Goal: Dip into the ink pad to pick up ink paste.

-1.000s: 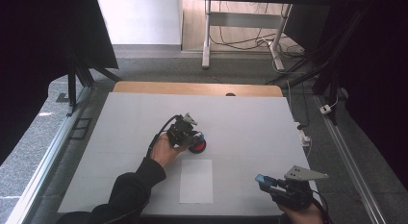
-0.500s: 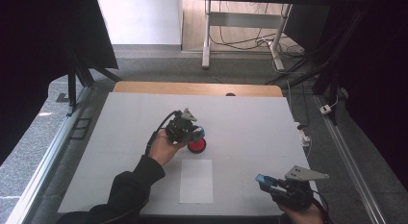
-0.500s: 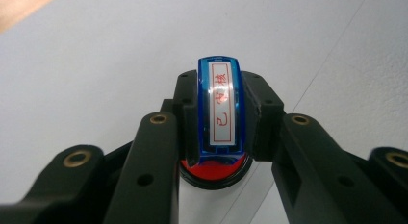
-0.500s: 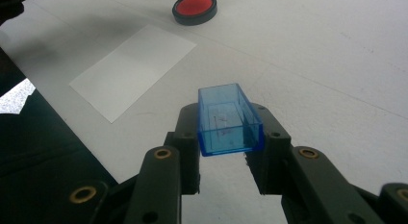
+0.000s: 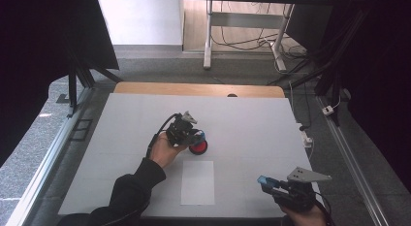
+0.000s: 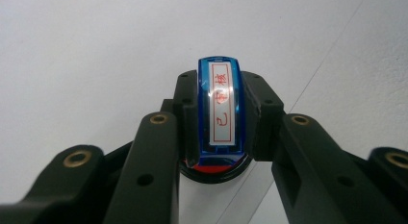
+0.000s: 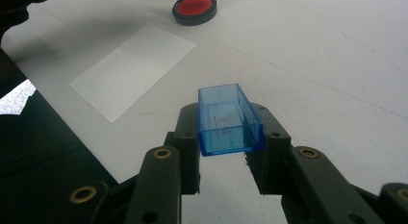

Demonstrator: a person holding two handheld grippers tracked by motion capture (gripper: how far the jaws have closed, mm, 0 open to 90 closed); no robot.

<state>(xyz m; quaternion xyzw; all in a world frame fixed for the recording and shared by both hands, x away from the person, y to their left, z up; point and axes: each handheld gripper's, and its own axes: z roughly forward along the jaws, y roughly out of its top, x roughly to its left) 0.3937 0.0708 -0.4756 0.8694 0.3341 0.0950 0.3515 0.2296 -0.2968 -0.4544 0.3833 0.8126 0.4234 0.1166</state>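
Left gripper view, stamp (image 6: 219, 113) clamped between jaws, over ink pad (image 6: 214, 170)

Left gripper (image 6: 219, 113) clamping a blue stamp (image 6: 220, 106)
Its red-lettered label faces up; a red ink pad (image 6: 214, 170) sits beneath, on the white table (image 6: 86, 56).

The blue stamp (image 6: 220, 116) stood upright, apparently on the red ink pad (image 5: 198, 147); its clear blue cap (image 7: 228, 119) was held apart, open end outward.
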